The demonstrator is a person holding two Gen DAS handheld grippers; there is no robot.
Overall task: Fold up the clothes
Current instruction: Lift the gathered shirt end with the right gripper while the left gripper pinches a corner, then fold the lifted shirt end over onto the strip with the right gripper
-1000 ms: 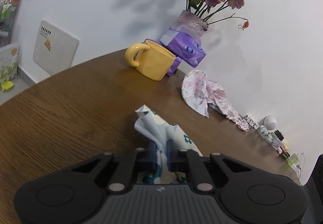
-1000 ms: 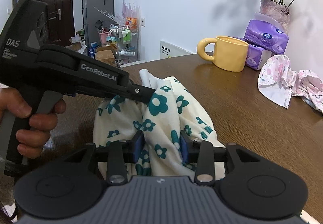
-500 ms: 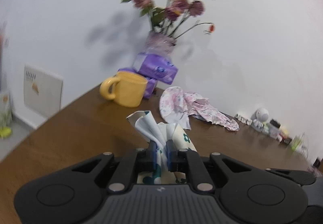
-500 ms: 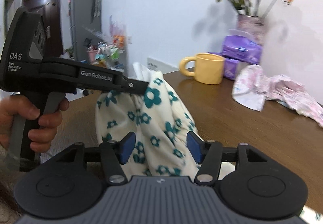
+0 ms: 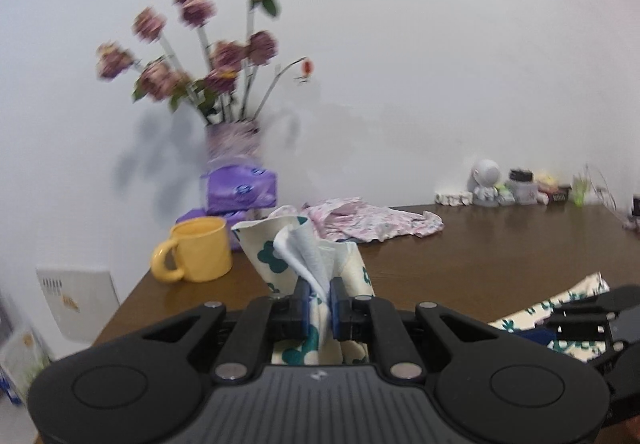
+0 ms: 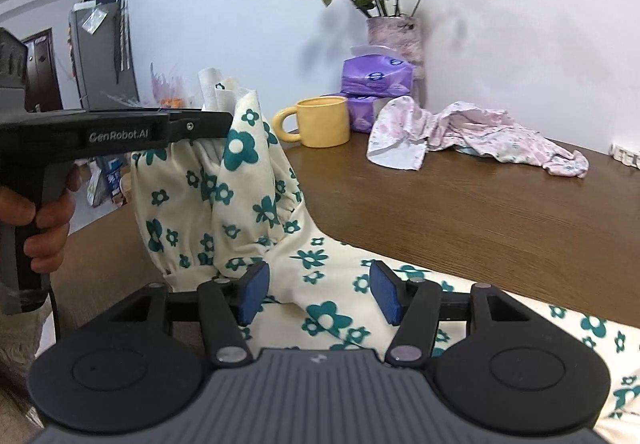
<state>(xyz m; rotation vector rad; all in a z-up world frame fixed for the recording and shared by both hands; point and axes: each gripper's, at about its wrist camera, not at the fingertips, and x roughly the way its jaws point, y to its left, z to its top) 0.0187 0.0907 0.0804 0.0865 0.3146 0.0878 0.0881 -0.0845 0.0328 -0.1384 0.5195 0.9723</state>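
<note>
Since a second ago, the right gripper (image 6: 318, 294) is standing with its jaws spread, freshly opened off the floral garment (image 6: 256, 204), cloth lying loose between them. Left gripper (image 5: 319, 302) is pinching the garment's bunched edge, holding it raised in front of the yellow mug (image 6: 316, 122), its lower part draping onto the table (image 6: 480, 212).

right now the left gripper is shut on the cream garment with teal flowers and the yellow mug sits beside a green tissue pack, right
Not quite: the tissue pack is purple, not green, as the right wrist view shows. The rest holds: the left gripper is shut on the cream garment with teal flowers, and the yellow mug sits beside that pack.
</note>
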